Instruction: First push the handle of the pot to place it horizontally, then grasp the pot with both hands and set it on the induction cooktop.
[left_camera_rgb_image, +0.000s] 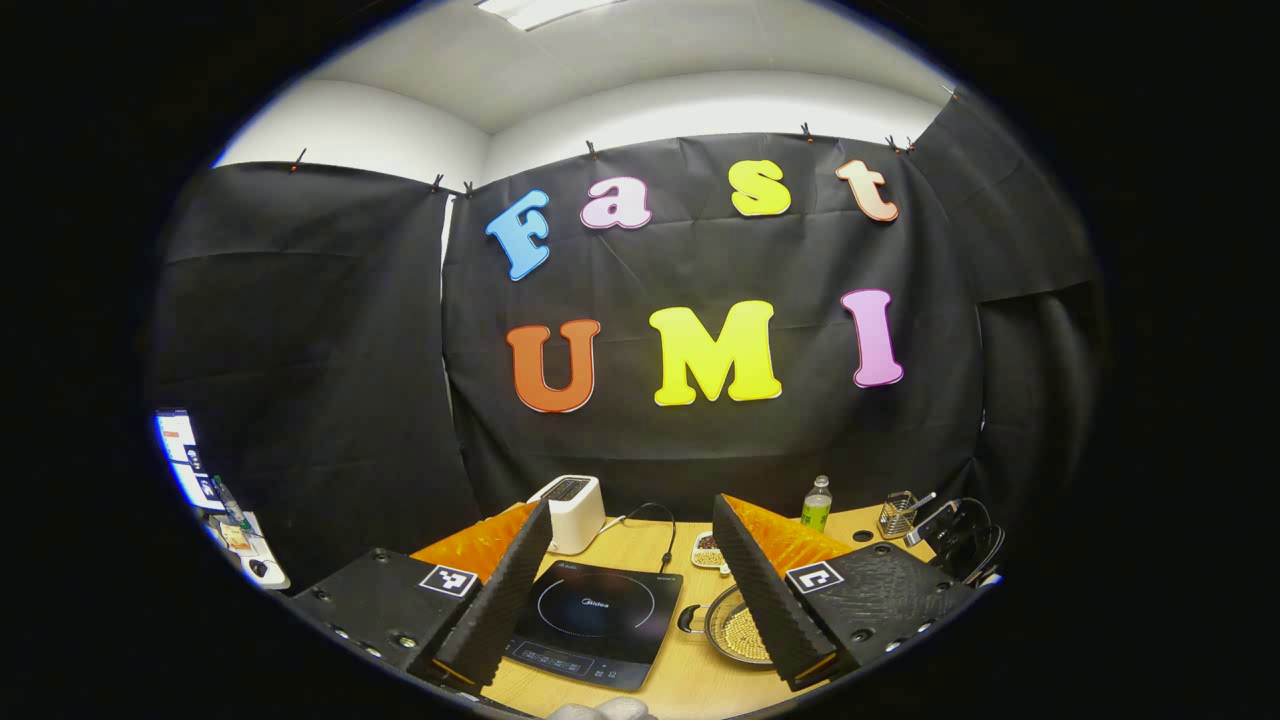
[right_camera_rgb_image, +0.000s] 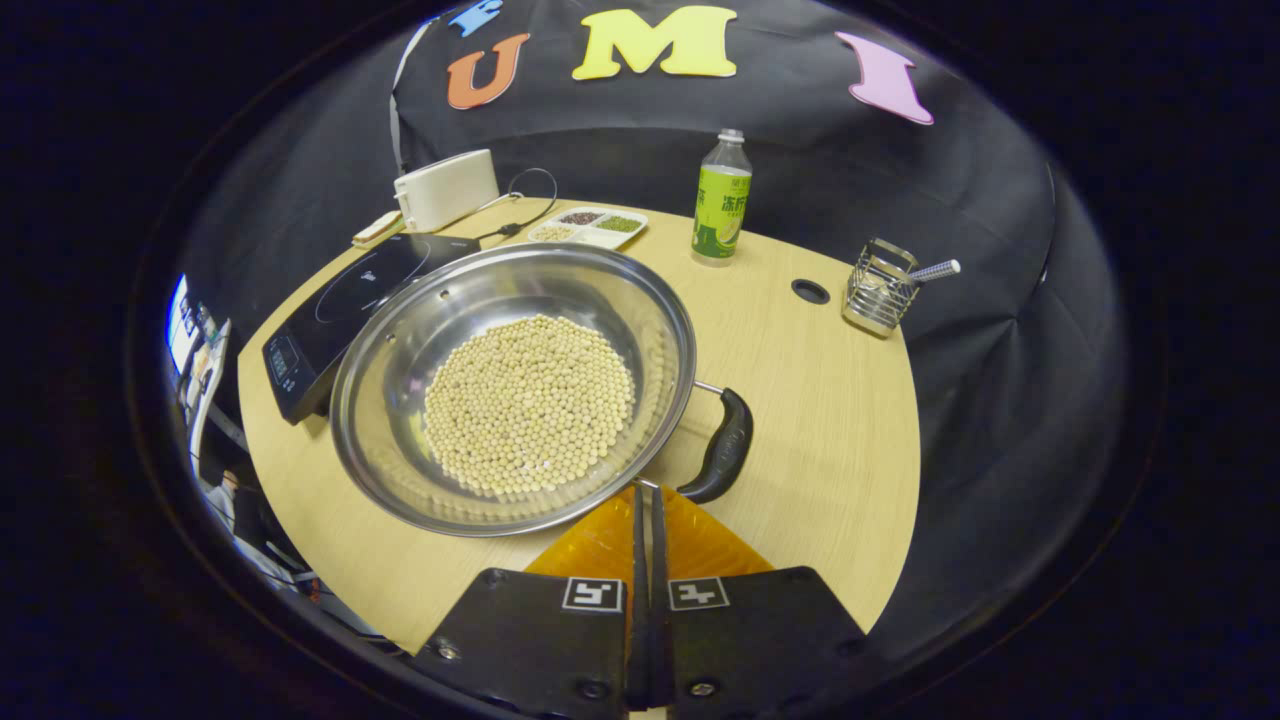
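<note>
The right claw (right_camera_rgb_image: 645, 500) was seen closed, its fingers pressed together on nothing, just short of the pot (right_camera_rgb_image: 515, 385). The left claw (left_camera_rgb_image: 630, 590) was held wide apart and empty. The pot, filled with pale beans, was set on the surface (right_camera_rgb_image: 800, 400), touching the induction cooktop (left_camera_rgb_image: 595, 620), on which "Midea" was printed. Behind the pot, a green-labelled bottle (right_camera_rgb_image: 722, 198) was stood.

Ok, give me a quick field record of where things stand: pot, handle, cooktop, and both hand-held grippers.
pot: steel pot holding beans, on the table, not on the cooktop
handle: black handle on the pot's side nearest the right gripper
cooktop: black cooktop beside the pot, nothing on it
left hand-held gripper: open, raised, aimed over the cooktop
right hand-held gripper: shut, tips at the pot rim next to the handle
</note>
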